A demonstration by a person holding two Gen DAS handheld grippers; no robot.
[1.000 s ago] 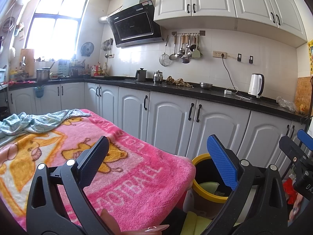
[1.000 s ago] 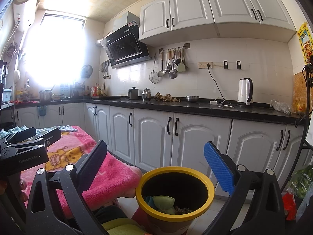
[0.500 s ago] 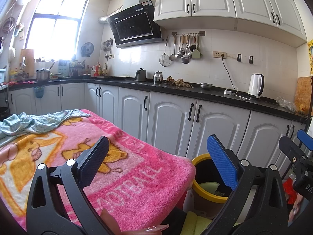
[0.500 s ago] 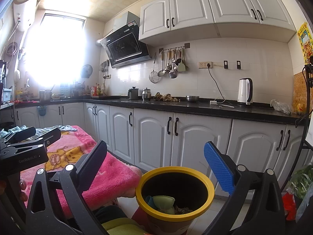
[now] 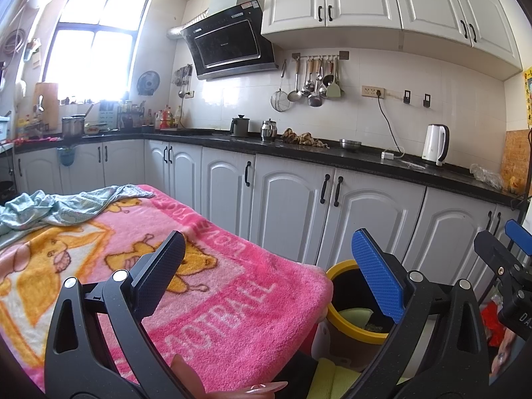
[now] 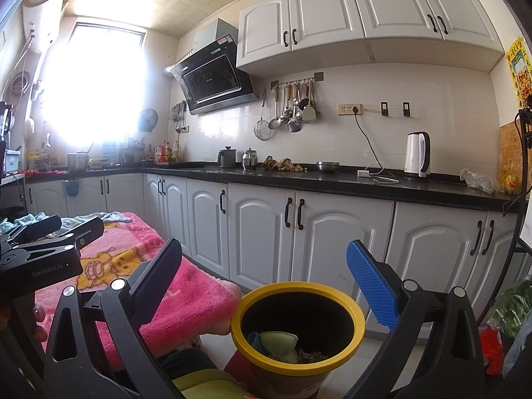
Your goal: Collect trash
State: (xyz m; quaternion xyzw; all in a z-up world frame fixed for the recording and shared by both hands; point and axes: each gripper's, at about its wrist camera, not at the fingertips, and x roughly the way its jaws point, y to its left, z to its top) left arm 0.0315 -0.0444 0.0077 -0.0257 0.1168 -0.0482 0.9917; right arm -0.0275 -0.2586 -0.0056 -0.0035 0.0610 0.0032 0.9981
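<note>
A yellow-rimmed trash bin point(image 6: 345, 299) stands on the floor at the end of a table under a pink blanket point(image 5: 232, 302). It holds a green pouch point(image 6: 277, 340) and other scraps. My right gripper point(image 6: 264, 274) is open and empty, just above and in front of the bin. My left gripper point(image 5: 267, 267) is open and empty, above the blanket's right end. The bin point(image 5: 335, 267) shows partly behind the left gripper's blue finger point(image 5: 377, 274). No loose trash shows on the blanket.
A crumpled light-blue cloth point(image 5: 63, 204) lies at the blanket's far left. White cabinets point(image 6: 332, 232) under a black counter point(image 6: 332, 181) run behind the bin. A red bag point(image 6: 493, 349) and greens point(image 6: 510, 309) lie on the floor at right.
</note>
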